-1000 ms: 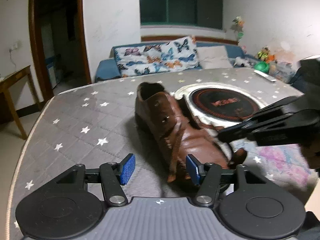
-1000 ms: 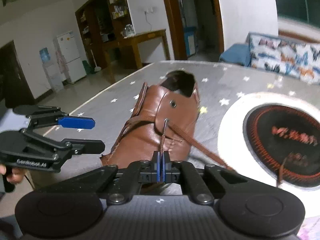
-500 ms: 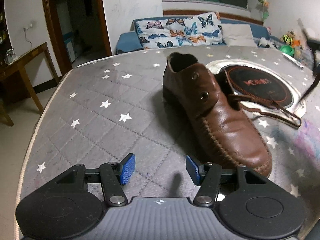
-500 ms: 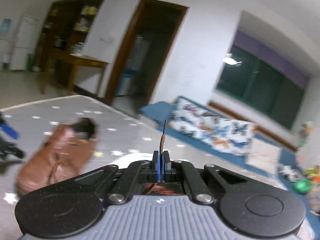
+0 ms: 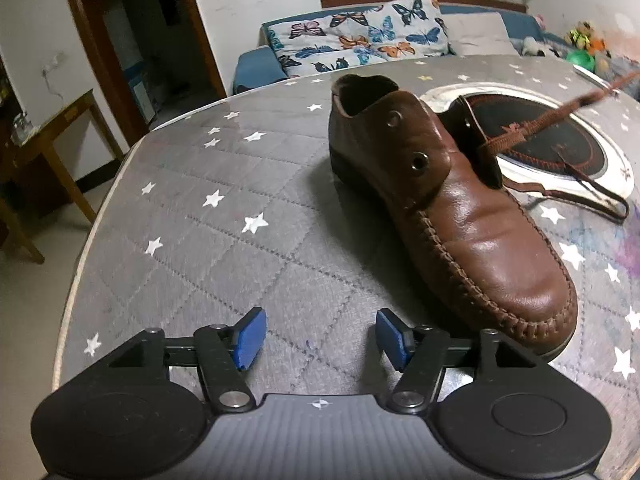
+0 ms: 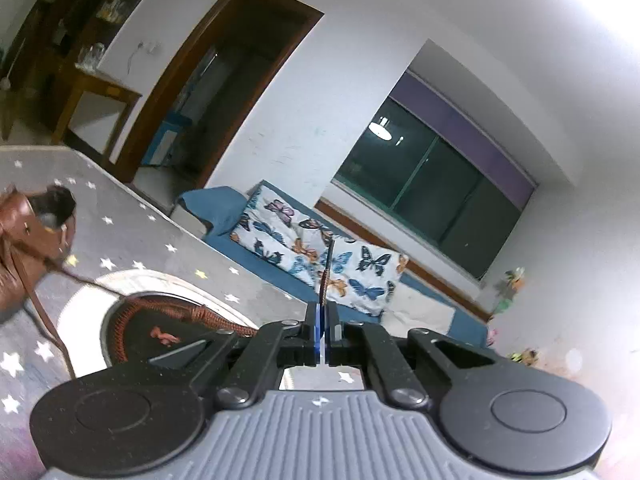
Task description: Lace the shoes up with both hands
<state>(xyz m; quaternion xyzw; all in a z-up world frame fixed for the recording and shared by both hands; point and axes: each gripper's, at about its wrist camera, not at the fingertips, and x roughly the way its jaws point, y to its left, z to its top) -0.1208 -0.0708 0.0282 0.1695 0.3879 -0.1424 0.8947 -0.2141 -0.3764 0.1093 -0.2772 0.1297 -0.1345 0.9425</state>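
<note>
Lace (image 5: 516,136): thin, limp, best pinched at its stiff tip; it is running taut from the shoe (image 5: 452,216), lying mid-bench (image 5: 168,240). Right gripper (image 6: 321,332) is clamping that tip. Left gripper (image 5: 318,338), fingers widening and empty, is hovering by the toe.

Your room is dim, lit from overhead. Glare blows out the right wrist view toward 1 o'clock. The shoe (image 5: 448,216) shows a sheen and throws a soft shadow toward 9 o'clock. The lace (image 5: 560,114) blurs; fisheye edges bend.
</note>
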